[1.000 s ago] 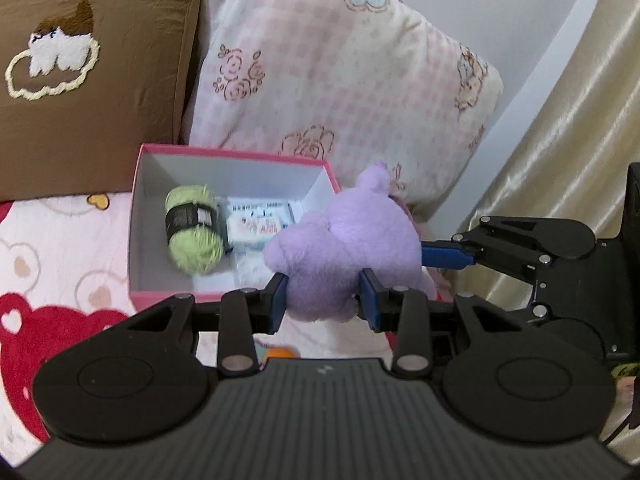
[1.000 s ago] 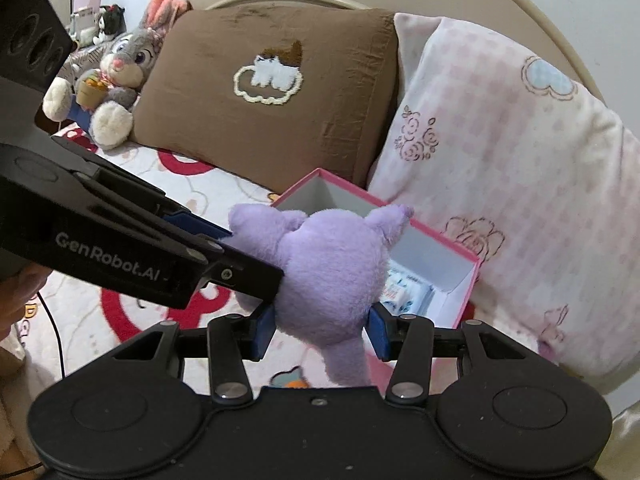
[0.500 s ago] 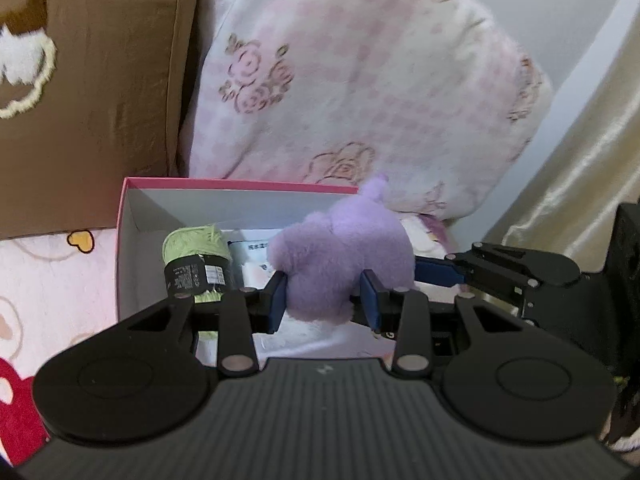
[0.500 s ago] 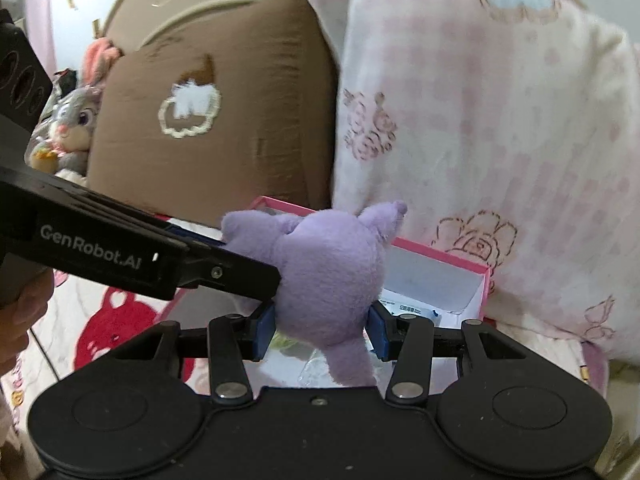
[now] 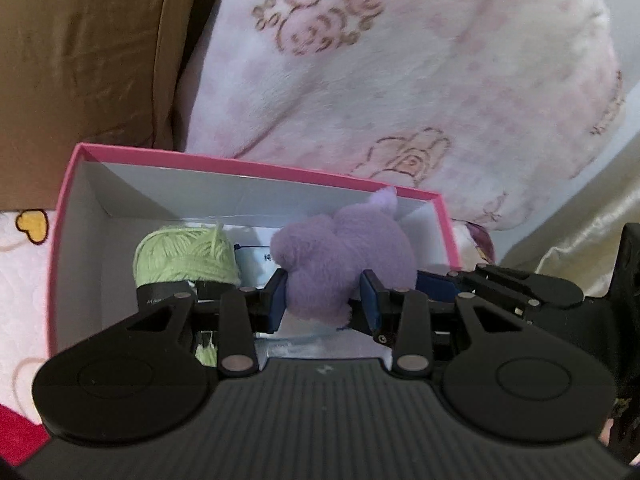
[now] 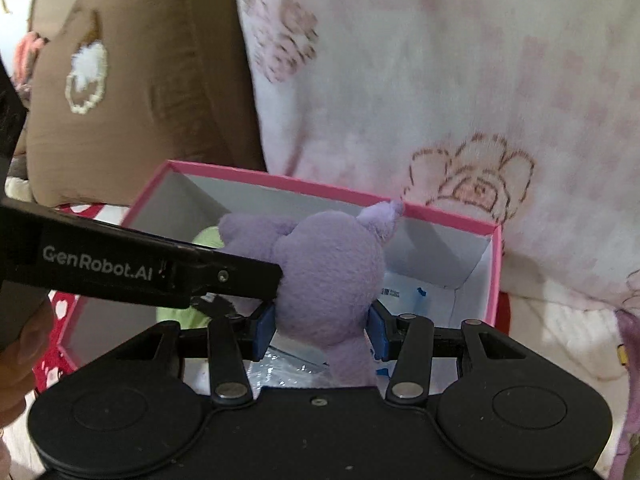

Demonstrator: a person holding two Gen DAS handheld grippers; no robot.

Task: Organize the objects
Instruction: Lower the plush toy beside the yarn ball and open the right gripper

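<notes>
A purple plush toy (image 5: 344,256) is held by both grippers over the open pink box (image 5: 256,166). My left gripper (image 5: 324,300) is shut on the plush's lower part. My right gripper (image 6: 322,328) is shut on the plush (image 6: 328,276) from the other side, above the pink box (image 6: 280,180). Inside the box lie a green yarn ball (image 5: 184,258) with a black band and white packets (image 5: 256,264). The plush sits low, within the box's right half, hiding part of the packets.
A brown pillow (image 5: 80,52) and a pink checked pillow (image 5: 400,72) lean right behind the box. A cream curtain (image 5: 592,224) hangs at the right. The bedsheet (image 5: 24,272) with red bear prints lies left of the box. The left gripper's arm (image 6: 120,268) crosses the right view.
Both grippers moved forward and down with the plush, from in front of the box to inside its right half. The pillows loom closer. Both grips are unchanged.
</notes>
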